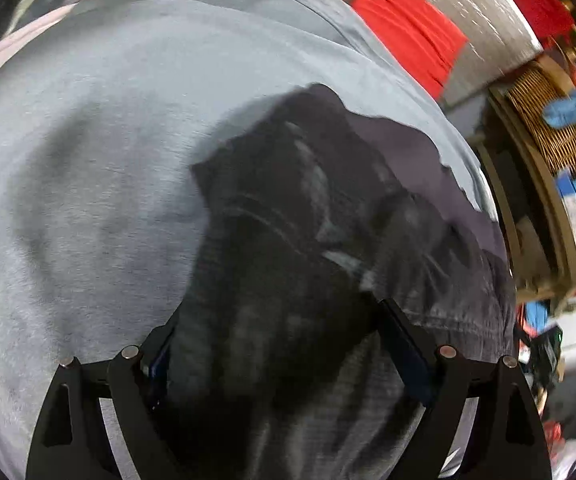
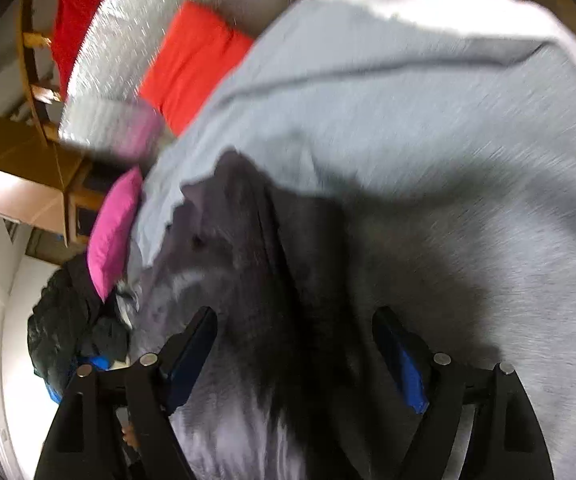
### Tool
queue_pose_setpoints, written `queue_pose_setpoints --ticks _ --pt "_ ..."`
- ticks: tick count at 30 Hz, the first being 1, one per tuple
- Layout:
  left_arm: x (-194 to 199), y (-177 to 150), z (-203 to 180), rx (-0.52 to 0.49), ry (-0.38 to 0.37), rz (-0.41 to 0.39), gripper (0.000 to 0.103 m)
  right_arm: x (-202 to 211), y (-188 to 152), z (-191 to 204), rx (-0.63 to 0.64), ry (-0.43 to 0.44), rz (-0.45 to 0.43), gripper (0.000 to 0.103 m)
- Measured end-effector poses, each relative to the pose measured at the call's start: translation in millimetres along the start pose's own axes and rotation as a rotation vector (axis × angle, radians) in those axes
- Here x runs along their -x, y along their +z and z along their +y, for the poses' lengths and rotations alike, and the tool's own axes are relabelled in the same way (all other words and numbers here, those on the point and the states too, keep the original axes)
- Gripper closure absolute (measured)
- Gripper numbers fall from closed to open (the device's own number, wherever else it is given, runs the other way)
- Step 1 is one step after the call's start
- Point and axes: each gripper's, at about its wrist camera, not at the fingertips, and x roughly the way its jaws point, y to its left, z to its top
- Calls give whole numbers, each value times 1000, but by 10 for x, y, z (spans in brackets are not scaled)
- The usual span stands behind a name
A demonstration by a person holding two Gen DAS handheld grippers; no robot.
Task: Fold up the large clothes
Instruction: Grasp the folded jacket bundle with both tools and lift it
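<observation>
Dark garment loose between wide jaws on the bed

Dark grey, faded fabric garment (image 1: 288,240) lies crumpled on a pale grey bedsheet (image 1: 88,200), which serves as the landmark for everything else. In the left wrist view the left gripper (image 1: 284,340) hangs over the garment with its jaws spread wide; cloth lies between the black fingers, but the pads do not press on it and nothing is held. In the right wrist view the same garment (image 2: 248,280) lies bunched on the bedsheet (image 2: 448,140), and the right gripper (image 2: 294,340) stands over it with jaws equally wide apart, fabric between them yet not pinched. Both pictures are blurred, so the garment's kind and its seams cannot be told for certain.

Beyond the bedsheet's far edge lies a bright red folded cloth (image 1: 408,28) on a silvery, speckled surface. A magenta pillow (image 2: 114,232) rests at the bedsheet's edge in the right wrist view, with a black crumpled heap (image 2: 64,320) just beyond it. A woven wicker basket (image 1: 544,120) stands off the bedsheet's side in the left wrist view.
</observation>
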Motion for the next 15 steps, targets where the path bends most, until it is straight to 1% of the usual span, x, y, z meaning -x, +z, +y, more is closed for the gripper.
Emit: queue_pose_setpoints --ticks 2,3,4,5,6,7,9,10,11,12,13,14,15 --pt "-44 -1 -19 -5 -13 6 9 -47 -4 66 20 33 6 12" --pt "-60 9 -26 -3 -26 8 9 -142 -12 102 12 78 45 12" --pt "-83 23 -34 6 -58 14 9 -196 -37 141 19 76 57 12" --pt "-113 31 -39 24 -107 22 10 -257 -53 223 57 41 46 12" --pt "-143 56 -27 35 -134 28 10 -302 -70 307 94 13 42 11" --pt "-174 53 -50 39 -151 32 10 -332 -80 362 111 9 42 11" --pt "-204 45 -93 38 -147 22 10 -404 -103 446 120 -2 45 12" --pt "-217 41 -110 45 -153 13 10 -402 -114 491 141 -34 29 15" --pt "-224 37 -127 54 -158 5 13 -391 -124 521 148 -43 16 18" --pt "-220 39 -143 56 -156 1 23 -362 -123 555 149 -42 -4 26" --pt "-213 38 -166 53 -149 -9 29 -329 -124 614 161 -52 -29 41" --pt "-201 36 -184 50 -149 -18 37 -283 -107 660 182 -76 -55 49" --pt "-184 47 -208 50 -157 -26 46 -210 -92 750 219 -121 -107 63"
